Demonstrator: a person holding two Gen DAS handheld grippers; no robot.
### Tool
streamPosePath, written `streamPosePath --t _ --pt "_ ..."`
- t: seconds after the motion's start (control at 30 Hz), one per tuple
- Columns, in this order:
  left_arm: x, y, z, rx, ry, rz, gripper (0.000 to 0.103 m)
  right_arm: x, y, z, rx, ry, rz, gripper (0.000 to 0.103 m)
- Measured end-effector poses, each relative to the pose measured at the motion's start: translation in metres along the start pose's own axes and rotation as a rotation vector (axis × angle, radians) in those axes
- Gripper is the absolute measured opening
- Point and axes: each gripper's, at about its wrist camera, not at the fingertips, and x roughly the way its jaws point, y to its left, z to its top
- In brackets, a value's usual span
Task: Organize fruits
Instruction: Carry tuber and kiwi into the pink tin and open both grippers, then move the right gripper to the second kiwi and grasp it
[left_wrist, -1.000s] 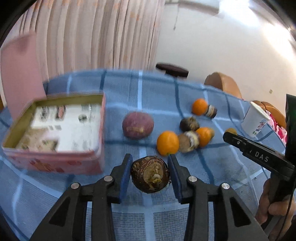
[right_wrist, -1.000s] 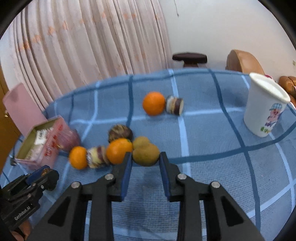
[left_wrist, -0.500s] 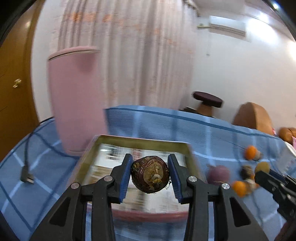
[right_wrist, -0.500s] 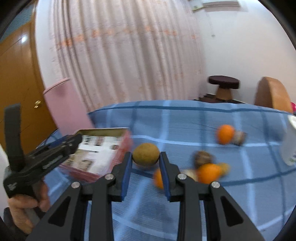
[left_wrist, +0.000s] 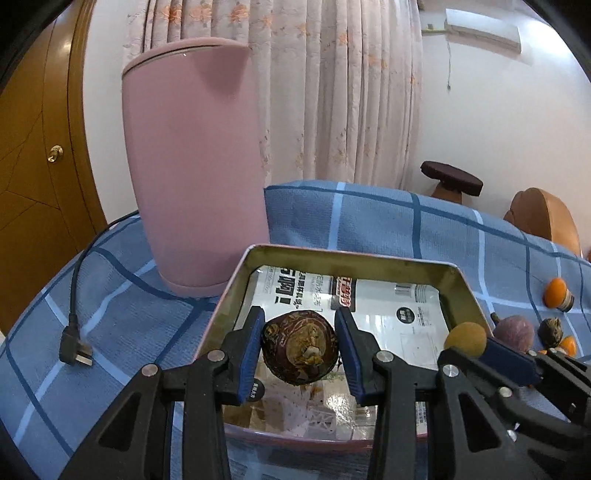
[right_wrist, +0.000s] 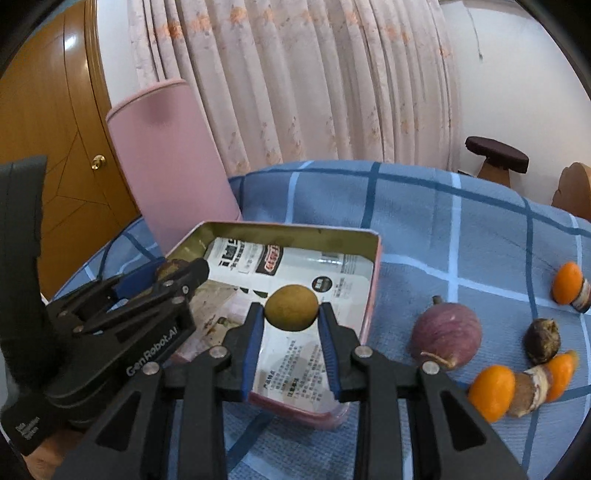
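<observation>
Overhead, two grippers hang above one open tin, each pinching a single fruit. Largest of all is one tall pink container, upright just beyond the tin's far left corner from the left gripper. That gripper's blue pads press both sides of a dark brown wrinkled fruit, held over the near half of the tin. The right gripper squeezes a yellow-green round fruit between its pads, over the tin's right half, with the left gripper's black body just to its left.

Counted on the cloth to the right of the right gripper — one purple fruit nearest the tin, three oranges, one small dark fruit and two brownish pale pieces, one wedged between two oranges and one touching the far orange. None of them is in the tin, whose floor shows only printed paper packets.

One black cable with a plug lies left of the left gripper, running behind the pink container.

Everything rests on a blue checked cloth. Beyond it hang pale flowered curtains, with a wooden door to the left, a dark-topped stool and a brown chair back to the right, and a white air conditioner high on the wall.
</observation>
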Motion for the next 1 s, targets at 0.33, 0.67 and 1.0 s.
streamPosePath --t 0.33,0.67,1.0 --pt "0.000 0.002 -0.002 -0.028 0.003 -0.021 0.048 -0.032 -0.020 -0.003 0.084 -0.092 0.037 0.051" --pt "-0.035 0.033 0.000 -0.202 -0.198 0.072 0.072 -0.097 -0.083 -0.007 0.149 -0.243 -0.228 0.059" --pt "-0.032 0.011 -0.011 -0.167 -0.165 0.072 0.072 -0.136 -0.154 -0.026 0.231 -0.222 -0.380 0.059"
